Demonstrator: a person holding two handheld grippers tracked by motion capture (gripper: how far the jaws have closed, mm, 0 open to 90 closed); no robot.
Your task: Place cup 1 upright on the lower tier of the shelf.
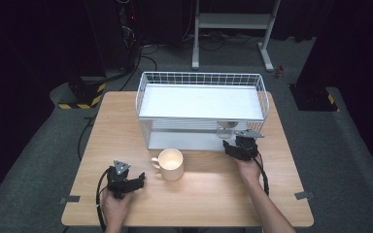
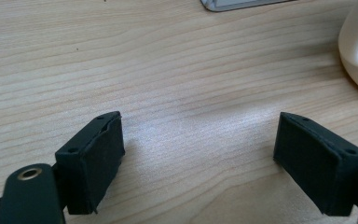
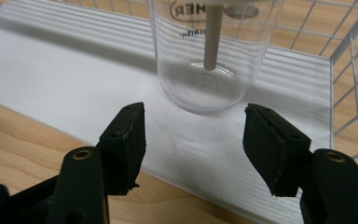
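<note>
The right gripper (image 3: 193, 140) stood with jaws apart just short of the glass beaker (image 3: 212, 51); the left gripper (image 2: 200, 158) rested open and empty on the table (image 2: 168, 60).

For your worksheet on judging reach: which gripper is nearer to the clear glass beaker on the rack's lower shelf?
Right. The right gripper sits just in front of the glass beaker, jaws apart. The left gripper rests far off, beyond the mug.
</note>
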